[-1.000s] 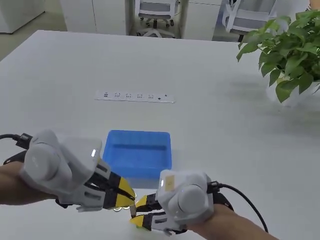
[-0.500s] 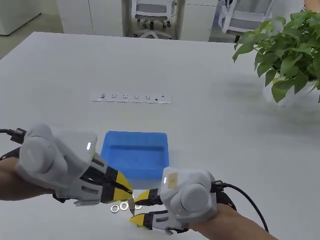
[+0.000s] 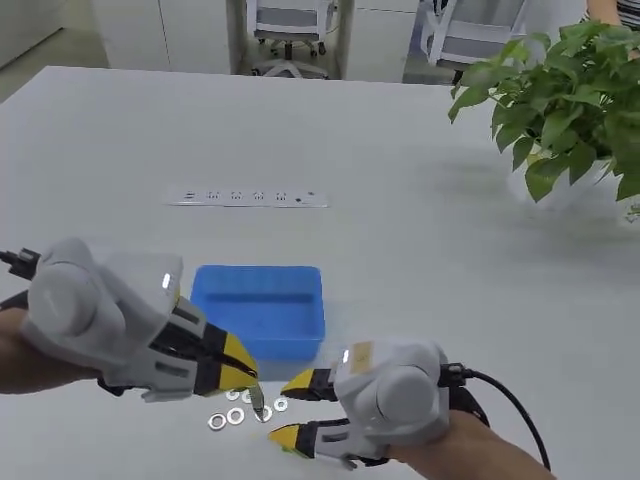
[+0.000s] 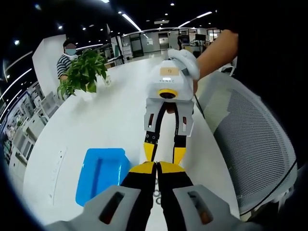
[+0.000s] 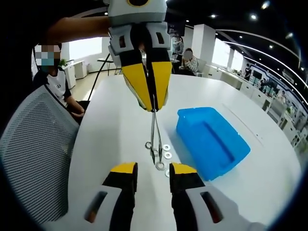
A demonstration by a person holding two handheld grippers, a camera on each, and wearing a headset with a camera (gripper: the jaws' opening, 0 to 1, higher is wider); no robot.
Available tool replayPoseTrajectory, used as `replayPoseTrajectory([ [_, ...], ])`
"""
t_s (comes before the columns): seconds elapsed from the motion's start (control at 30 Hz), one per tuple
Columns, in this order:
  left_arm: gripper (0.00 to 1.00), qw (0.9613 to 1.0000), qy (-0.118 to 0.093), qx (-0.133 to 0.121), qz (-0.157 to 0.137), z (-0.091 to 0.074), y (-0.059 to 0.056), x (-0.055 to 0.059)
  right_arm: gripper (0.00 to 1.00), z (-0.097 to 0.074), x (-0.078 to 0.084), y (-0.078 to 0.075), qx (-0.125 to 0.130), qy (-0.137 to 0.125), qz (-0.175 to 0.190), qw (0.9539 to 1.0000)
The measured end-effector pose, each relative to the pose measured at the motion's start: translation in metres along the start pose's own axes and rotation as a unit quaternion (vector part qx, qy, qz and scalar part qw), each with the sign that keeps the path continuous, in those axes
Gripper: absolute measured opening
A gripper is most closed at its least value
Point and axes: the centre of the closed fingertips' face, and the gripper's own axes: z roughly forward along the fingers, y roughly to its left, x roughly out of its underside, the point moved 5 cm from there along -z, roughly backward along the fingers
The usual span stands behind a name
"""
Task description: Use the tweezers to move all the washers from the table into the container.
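My left gripper (image 3: pixel 243 372) is clamped on slim metal tweezers (image 5: pixel 155 132); my right gripper (image 5: pixel 154 168) gapes. Small flat silvery ring washers (image 3: pixel 236 415) cluster by the white table's (image 3: pixel 450 250) near edge, just beside the blue rectangular plastic container (image 3: pixel 258 305).

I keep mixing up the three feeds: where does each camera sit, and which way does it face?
Head view: on the headset, looking forward and down across the table at the blue container; the left gripper, right gripper and a forearm show.
Left gripper view: on the left gripper, looking along its shut jaws at the right gripper facing it.
Right gripper view: on the right gripper, looking along its open jaws at the tweezers and washers.
Shared: both gripper views show the blue container.
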Motion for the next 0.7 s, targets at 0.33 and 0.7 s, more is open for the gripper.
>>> replayPoseTrajectory([
  [0.33, 0.05, 1.0000, -0.004, 0.006, 0.003, 0.006, 0.006, -0.004, 0.34, -0.015, 0.008, -0.006, 0.036, -0.004, 0.031, 0.9989],
  [0.7, 0.05, 0.9999, -0.010, 0.007, 0.001, 0.013, 0.015, -0.002, 0.40, -0.027, 0.016, -0.007, 0.060, -0.007, 0.056, 0.9966],
])
